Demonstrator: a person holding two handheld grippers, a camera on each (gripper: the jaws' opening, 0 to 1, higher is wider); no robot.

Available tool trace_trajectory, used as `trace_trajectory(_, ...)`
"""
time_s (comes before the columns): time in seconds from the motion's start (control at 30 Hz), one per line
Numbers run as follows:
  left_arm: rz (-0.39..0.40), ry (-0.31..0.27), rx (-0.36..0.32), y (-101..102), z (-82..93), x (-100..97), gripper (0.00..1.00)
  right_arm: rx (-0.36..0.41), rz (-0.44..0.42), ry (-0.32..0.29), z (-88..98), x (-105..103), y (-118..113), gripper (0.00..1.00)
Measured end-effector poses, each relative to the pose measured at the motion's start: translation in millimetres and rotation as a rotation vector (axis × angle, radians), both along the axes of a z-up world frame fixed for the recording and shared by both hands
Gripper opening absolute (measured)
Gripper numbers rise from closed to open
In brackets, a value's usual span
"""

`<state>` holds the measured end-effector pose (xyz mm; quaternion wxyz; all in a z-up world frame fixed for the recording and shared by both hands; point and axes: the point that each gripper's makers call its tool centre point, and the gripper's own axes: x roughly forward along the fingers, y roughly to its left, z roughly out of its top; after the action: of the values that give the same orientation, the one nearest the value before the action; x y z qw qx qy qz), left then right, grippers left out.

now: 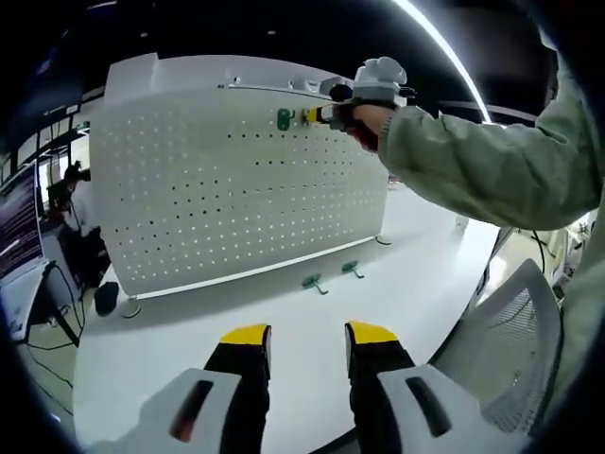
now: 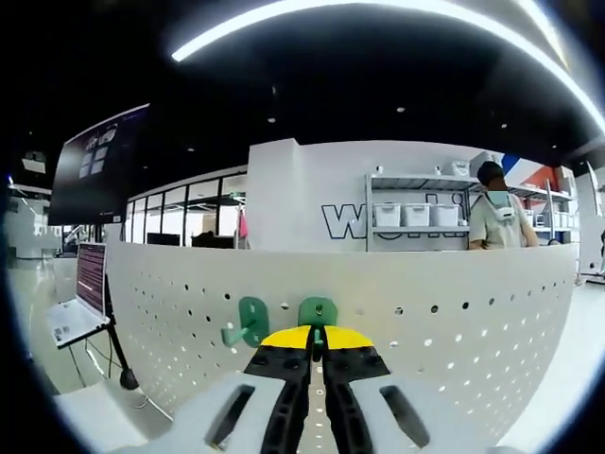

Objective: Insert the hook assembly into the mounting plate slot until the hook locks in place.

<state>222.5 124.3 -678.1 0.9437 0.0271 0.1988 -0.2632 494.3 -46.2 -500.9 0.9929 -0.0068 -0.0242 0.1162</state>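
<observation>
A white pegboard (image 1: 236,189) stands upright on the white table (image 1: 189,331). One green hook (image 1: 284,119) sits on the board near its top edge. Right beside it, the right gripper (image 1: 326,115), held in a person's hand, is up against the board. In the right gripper view that gripper (image 2: 317,340) is shut on a second green hook (image 2: 317,310), pressed to the pegboard (image 2: 454,322), with the mounted hook (image 2: 248,322) just to its left. Two more green hooks (image 1: 314,282) (image 1: 353,269) lie on the table before the board. My left gripper (image 1: 308,336) hangs open over the table, holding nothing.
A white mesh chair (image 1: 510,350) stands at the table's right edge. A green sleeve (image 1: 482,161) crosses the upper right. A screen on a stand (image 2: 80,303) is left of the board. A person (image 2: 496,222) stands by shelves behind it.
</observation>
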Motion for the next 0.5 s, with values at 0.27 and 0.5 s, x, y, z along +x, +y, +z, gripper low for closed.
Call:
trace_trajectory(0.27, 0.015, -0.002, -0.008, 2.2, 1.2, 1.2, 0.33, -0.010, -0.023, -0.005, 1.0, 1.6, 0.0, 0.02)
trace_trajectory(0.5, 0.021, -0.004, -0.017, 2.9, 2.4, 1.7, 0.33, -0.061, -0.052, -0.014, -1.4, 1.0, 2.5, 0.02)
